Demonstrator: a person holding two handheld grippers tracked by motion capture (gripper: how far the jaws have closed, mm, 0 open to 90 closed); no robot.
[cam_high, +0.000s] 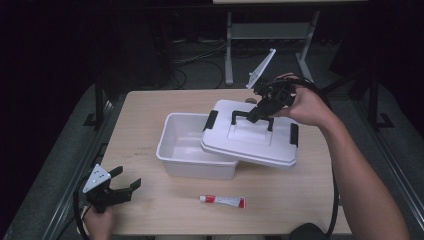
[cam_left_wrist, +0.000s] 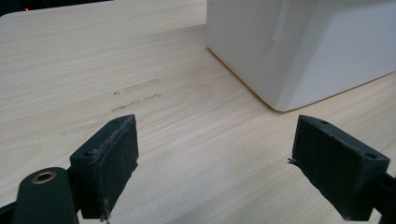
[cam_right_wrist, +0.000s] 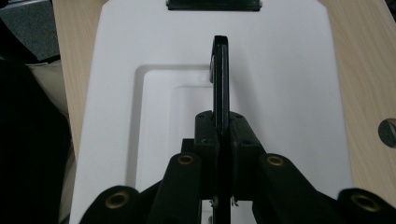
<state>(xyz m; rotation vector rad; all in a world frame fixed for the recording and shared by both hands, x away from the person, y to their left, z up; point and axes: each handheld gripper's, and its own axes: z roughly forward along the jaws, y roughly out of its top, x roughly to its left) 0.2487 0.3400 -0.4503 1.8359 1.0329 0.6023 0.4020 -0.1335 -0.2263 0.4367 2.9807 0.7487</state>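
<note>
The right gripper (cam_high: 256, 114) has its jaws pinched on the black handle (cam_high: 253, 118) of the white lid (cam_high: 250, 137); in the right gripper view the pads (cam_right_wrist: 207, 133) press flat against both faces of the handle (cam_right_wrist: 221, 79) above the lid surface (cam_right_wrist: 289, 93). The lid is tilted and only partly over the white box (cam_high: 187, 145): its left edge overlaps the right part of the box opening, while its right portion hangs out past the box wall, close to or resting on the table (cam_high: 145, 107); which of the two cannot be told. The left part of the box interior is exposed and appears empty. The black latches (cam_high: 211, 120) at the lid ends are not engaged with the box. The left gripper (cam_high: 122, 184) rests at the near left corner of the table with its jaws spread wide and nothing between them; the left gripper view shows bare tabletop (cam_left_wrist: 187, 140) between the pads, with the box corner (cam_left_wrist: 299, 60) farther off. A small red-and-white tube (cam_high: 223, 201) lies on the table in front of the box, apart from it. Judgement: the lid is gripped and off its seat, so the handling is under way; whether it is being removed or fitted cannot be determined. Still to do: bring the lid to its final position and release it.
</note>
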